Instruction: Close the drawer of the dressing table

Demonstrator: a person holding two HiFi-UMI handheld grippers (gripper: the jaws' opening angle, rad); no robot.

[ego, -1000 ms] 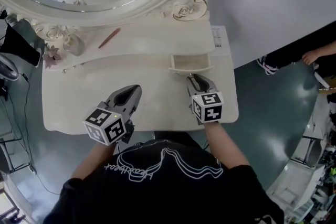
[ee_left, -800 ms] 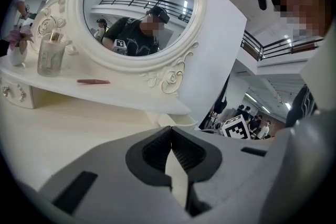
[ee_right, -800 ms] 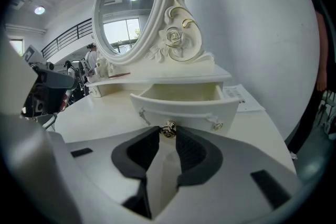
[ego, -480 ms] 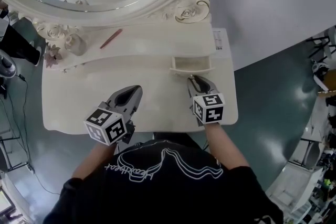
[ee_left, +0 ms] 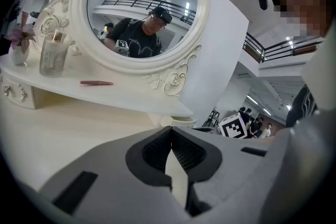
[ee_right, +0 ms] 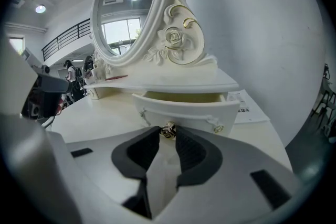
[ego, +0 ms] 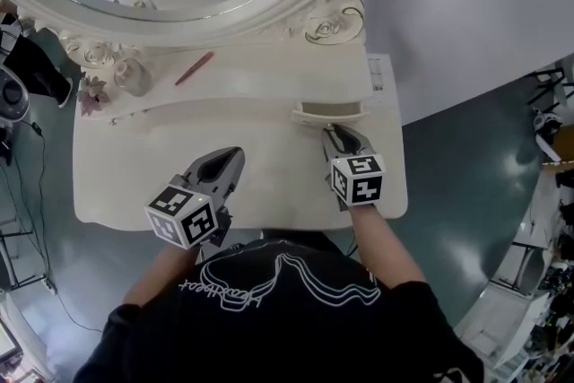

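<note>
- The drawer (ego: 329, 111), right of centre in the head view, shows less than a second ago; a slice remains open.
- Right tongs (ego: 334, 132) pinch its knob (ee_right: 168, 129).
- Left tongs (ee_left: 170, 131) are closed and empty over the bench (ego: 134, 184).

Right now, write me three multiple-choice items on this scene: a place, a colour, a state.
1. Where is the drawer? A) under the shelf's right end B) under its left end C) on the floor
2. What colour is the slim stick on the shelf? A) blue B) pinkish red C) green
3. What are the right gripper's tongs doing? A) gaping over bare tabletop B) holding the stick C) closed on the drawer's knob
1 A: the head view shows it at the right. 2 B: it looks pinkish red. 3 C: the knob sits between the pads.
</note>
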